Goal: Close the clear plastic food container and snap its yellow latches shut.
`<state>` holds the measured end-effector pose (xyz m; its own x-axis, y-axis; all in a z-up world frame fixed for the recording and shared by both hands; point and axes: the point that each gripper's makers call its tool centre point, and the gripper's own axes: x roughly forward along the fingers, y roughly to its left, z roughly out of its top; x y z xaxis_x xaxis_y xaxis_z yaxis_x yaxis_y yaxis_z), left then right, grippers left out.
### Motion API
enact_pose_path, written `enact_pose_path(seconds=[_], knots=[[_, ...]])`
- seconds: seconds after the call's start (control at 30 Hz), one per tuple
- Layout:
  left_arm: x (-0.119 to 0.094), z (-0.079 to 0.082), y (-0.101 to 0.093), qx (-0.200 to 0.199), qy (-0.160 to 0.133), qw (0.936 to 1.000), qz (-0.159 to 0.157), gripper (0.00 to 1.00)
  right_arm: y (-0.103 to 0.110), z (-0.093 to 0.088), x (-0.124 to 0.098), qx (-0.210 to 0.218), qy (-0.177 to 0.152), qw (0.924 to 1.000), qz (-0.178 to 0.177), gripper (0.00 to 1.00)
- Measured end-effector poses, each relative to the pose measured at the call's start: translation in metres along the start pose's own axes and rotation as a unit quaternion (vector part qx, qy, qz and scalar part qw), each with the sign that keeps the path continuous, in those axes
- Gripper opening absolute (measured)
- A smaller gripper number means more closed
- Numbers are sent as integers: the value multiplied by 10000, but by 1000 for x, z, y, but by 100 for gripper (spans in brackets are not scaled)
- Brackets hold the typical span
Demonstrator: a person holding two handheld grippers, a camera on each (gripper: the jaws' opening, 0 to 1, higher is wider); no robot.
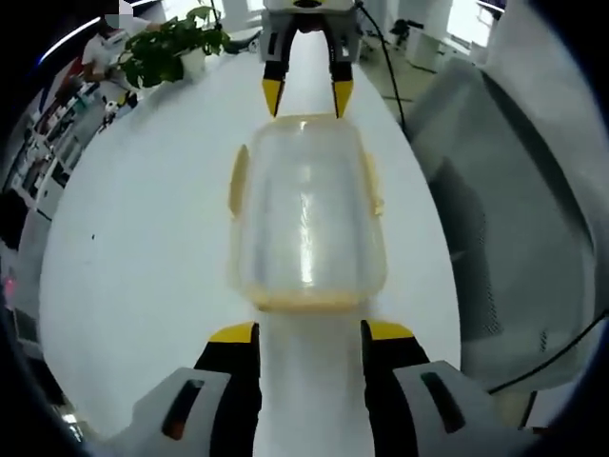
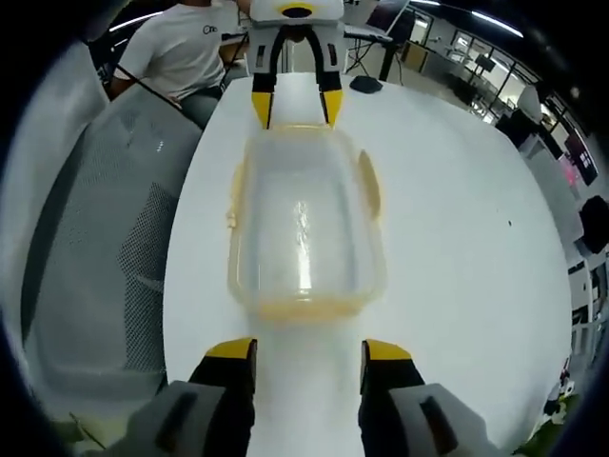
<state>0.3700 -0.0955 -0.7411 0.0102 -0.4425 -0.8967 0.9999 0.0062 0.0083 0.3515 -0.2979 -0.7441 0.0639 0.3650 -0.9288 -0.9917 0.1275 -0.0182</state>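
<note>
Lid sits on container [image 1: 306, 214]; we hold left gripper [image 1: 309, 333] and right gripper [image 2: 306, 350] at opposite ends, jaws spread, empty; next we press yellow latches [image 1: 238, 178] down

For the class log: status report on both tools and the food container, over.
Left tool open, right tool open, facing across the container. Lid on, yellow side latches not visibly snapped. White table, nothing blocking.

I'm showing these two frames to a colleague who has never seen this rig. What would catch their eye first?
Most striking is the clear plastic food container with yellow latches, lying on the white table midway between the two grippers. The left gripper and right gripper face each other from its opposite ends, jaws open. A leafy green plant stands at the table's far end.
</note>
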Motion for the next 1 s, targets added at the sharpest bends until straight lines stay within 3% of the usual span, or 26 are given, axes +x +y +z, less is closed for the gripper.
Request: enact_pose_path(seconds=[0.2, 0.3, 0.43, 0.53, 0.6, 0.73, 0.83, 0.97, 1.0], knots=[[-5, 4, -1, -631, -270, 9976, 16, 42, 0, 13, -9, 436, -335, 9985, -50, 38], [-6, 7, -3, -710, -374, 9968, 21, 43, -2, 16, -11, 547, -365, 9977, -157, 36], [-9, 8, -1, -1120, -554, 9921, 91, 41, -3, 23, -13, 876, -501, 9946, -250, 35], [-9, 7, -4, -1843, -625, 9809, -23, 42, -5, 29, -15, 1348, -668, 9881, -320, 35], [-8, 4, -4, -2015, -590, 9777, -22, 44, -6, 32, -15, 1691, -744, 9821, -356, 36], [-9, 11, -1, -2635, -891, 9605, 16, 43, -8, 36, -15, 2269, -889, 9690, -401, 37], [-11, 19, 3, -3271, -1185, 9375, 54, 43, -8, 41, -14, 2817, -1016, 9532, -422, 36], [-10, 16, 7, -3756, -1172, 9189, 300, 42, -12, 42, -12, 3377, -978, 9342, -605, 32], [-9, 18, 5, -3923, -1235, 9111, 259, 42, -12, 44, -11, 3381, -985, 9341, -587, 33]])
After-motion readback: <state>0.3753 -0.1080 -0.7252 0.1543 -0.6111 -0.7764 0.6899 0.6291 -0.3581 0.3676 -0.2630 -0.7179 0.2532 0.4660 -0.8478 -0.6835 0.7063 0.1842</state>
